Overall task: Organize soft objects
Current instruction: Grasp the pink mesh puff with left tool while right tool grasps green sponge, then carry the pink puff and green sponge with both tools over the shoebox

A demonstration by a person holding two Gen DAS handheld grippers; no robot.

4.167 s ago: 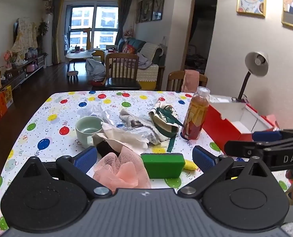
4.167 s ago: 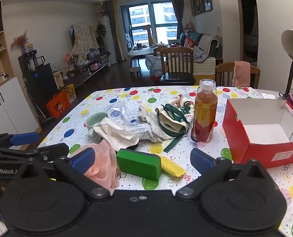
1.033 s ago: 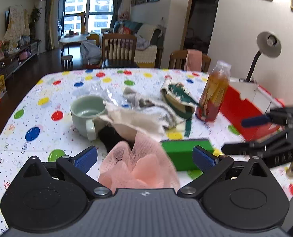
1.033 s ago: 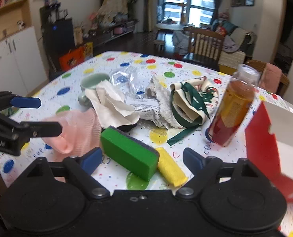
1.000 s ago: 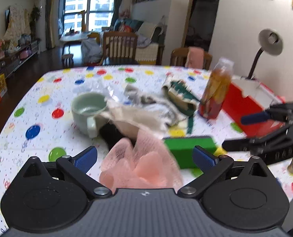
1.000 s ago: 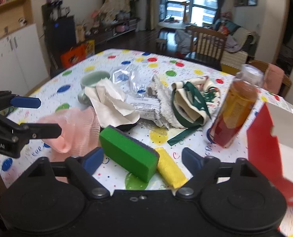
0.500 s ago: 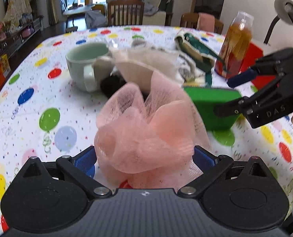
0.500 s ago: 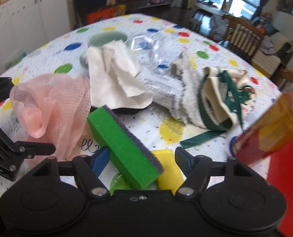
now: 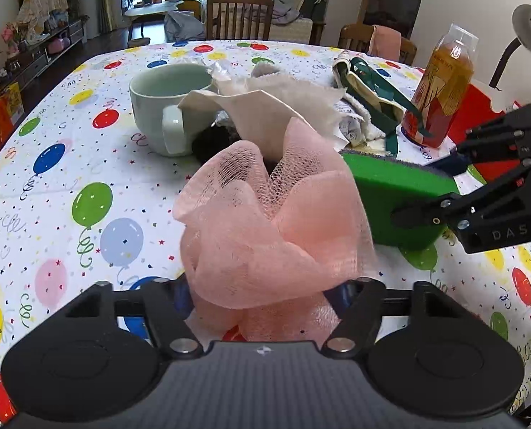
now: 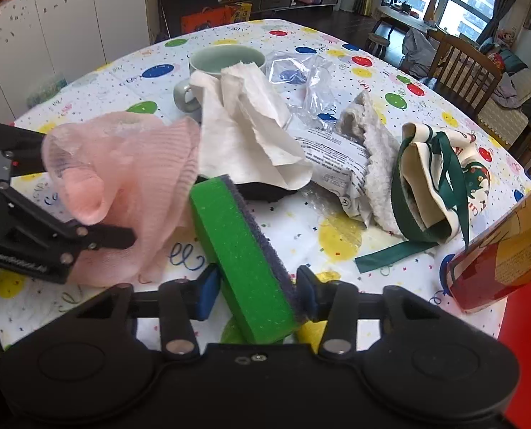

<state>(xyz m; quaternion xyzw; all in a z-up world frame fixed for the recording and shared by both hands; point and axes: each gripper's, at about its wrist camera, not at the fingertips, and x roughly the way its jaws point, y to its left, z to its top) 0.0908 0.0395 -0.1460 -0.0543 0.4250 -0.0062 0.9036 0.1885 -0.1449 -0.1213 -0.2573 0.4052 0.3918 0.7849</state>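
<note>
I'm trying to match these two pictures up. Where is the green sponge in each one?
Left wrist view: the green sponge lies right of centre, beside the pink mesh puff.
Right wrist view: the green sponge sits low in the middle, between the right claw's fingers.
Shared landmark: the pale green mug.
</note>
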